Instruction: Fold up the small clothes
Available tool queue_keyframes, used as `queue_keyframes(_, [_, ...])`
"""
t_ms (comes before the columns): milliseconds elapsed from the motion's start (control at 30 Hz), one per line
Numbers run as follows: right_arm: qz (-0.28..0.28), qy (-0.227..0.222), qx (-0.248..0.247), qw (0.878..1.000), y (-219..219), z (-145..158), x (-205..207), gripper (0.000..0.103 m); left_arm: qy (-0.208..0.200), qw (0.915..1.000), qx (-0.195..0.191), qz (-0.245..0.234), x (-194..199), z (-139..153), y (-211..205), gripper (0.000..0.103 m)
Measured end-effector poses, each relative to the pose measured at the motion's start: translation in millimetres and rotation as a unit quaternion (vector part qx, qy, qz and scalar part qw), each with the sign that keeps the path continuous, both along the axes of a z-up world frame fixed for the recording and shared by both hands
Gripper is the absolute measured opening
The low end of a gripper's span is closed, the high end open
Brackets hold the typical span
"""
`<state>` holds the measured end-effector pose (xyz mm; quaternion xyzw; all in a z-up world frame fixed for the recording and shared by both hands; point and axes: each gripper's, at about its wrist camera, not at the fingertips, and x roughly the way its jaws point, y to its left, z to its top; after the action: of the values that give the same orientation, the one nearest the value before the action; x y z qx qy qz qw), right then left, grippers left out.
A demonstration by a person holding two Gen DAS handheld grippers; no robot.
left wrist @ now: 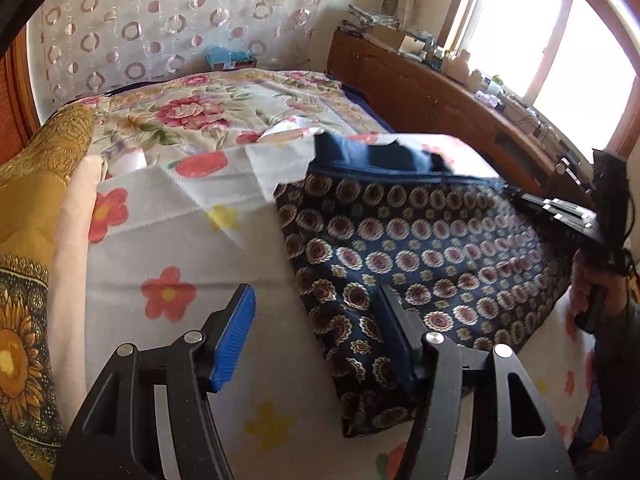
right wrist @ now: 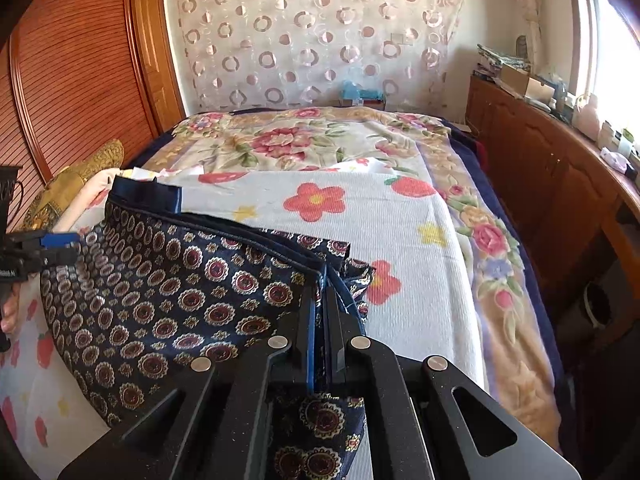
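Observation:
A small navy garment (left wrist: 416, 252) with a round medallion print lies on the white flowered blanket (left wrist: 168, 240) on the bed. My left gripper (left wrist: 316, 320) is open, its blue pads (left wrist: 234, 336) spread at the garment's near left edge, holding nothing. My right gripper (right wrist: 320, 308) is shut on the garment's (right wrist: 180, 300) waistband edge and holds it lifted. The right gripper also shows in the left wrist view (left wrist: 560, 212) at the garment's right corner. The left gripper shows at the left edge of the right wrist view (right wrist: 56, 246).
A floral bedspread (right wrist: 288, 140) covers the far bed. Yellow pillows (left wrist: 36, 208) lie at the left. A wooden cabinet (right wrist: 540, 176) with clutter runs along the right under a window. A patterned curtain (right wrist: 312, 32) hangs behind.

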<state>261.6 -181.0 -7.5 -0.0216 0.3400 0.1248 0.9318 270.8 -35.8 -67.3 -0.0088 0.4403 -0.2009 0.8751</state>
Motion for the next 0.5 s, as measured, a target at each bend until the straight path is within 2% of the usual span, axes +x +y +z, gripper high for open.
queue_keyframes(100, [-0.007,-0.005,0.002,1.000,-0.6,2.9,-3.2,0.004,-0.007,0.9999,0.010,0.000,1.1,-2.3,0.4,0.062])
queue_keyframes(167, [-0.015,-0.006,-0.010,1.000,1.1,3.9,-6.5,0.011,-0.007,0.9999,0.015,0.001,2.6,-1.7,-0.8,0.062])
queue_keyframes(267, [-0.024,-0.007,-0.027,0.999,2.8,6.5,-13.8,0.025,-0.007,0.9998,0.019,0.000,5.5,-1.7,-2.4,0.062])
queue_keyframes(333, [-0.026,0.000,-0.023,0.999,1.7,6.5,-16.8,0.042,-0.005,0.9998,0.018,-0.001,9.2,-1.2,-3.6,0.062])
queue_keyframes(500, [-0.016,0.026,-0.018,0.999,1.9,-2.7,-11.0,0.044,0.000,0.9999,0.008,-0.012,26.7,-1.4,-8.9,0.062])
